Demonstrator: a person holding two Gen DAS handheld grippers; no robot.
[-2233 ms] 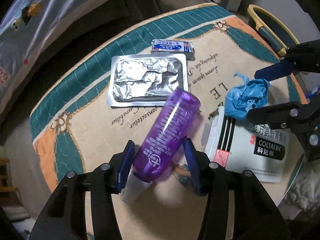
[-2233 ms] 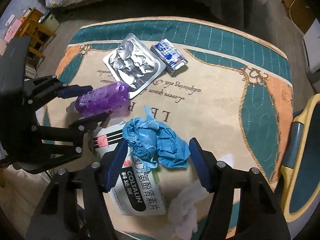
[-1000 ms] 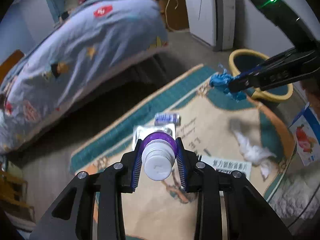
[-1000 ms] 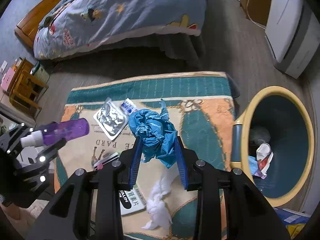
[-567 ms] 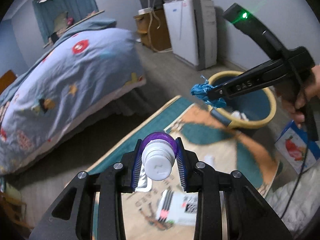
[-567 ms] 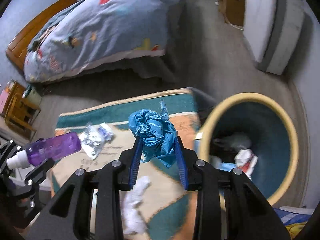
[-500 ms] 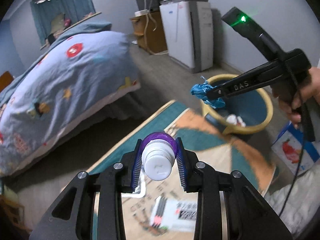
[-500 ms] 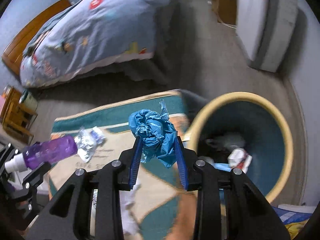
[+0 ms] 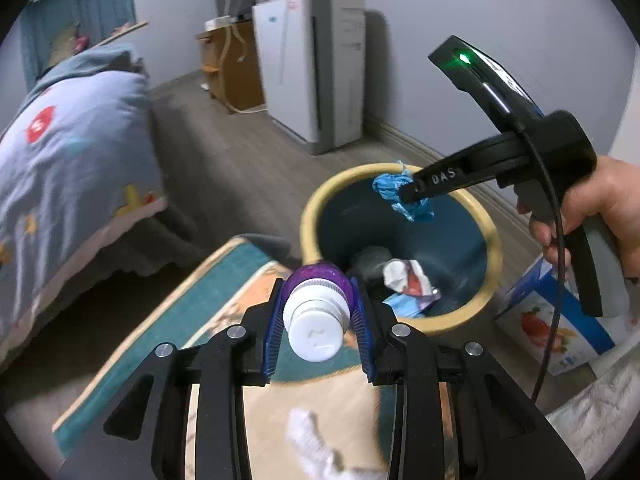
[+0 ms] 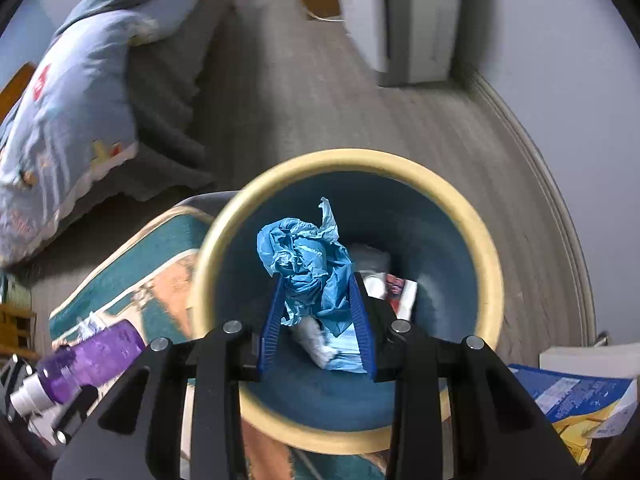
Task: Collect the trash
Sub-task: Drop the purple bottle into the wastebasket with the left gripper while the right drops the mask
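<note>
My left gripper (image 9: pixel 318 320) is shut on a purple bottle (image 9: pixel 316 312) with a white cap, held cap toward the camera just short of the bin's near rim. The bottle (image 10: pixel 92 356) also shows at the lower left of the right wrist view. My right gripper (image 10: pixel 318 312) is shut on a crumpled blue wad (image 10: pixel 308 264), hanging straight over the mouth of the bin. The bin (image 10: pixel 488 256) is round, with a yellow rim and dark blue inside, and holds several scraps. From the left wrist view the wad (image 9: pixel 400 194) hangs over the bin (image 9: pixel 310 216).
A teal and orange rug (image 9: pixel 192 320) lies beside the bin, with a white tissue (image 9: pixel 316 452) on it. A blue carton (image 9: pixel 560 336) lies right of the bin. A bed (image 9: pixel 68 148) stands at the left, a white appliance (image 9: pixel 316 72) by the far wall.
Both grippers have swung from over the rug toward the bin. The blue wad now hangs over the bin's mouth, and the bottle has come up to its near rim.
</note>
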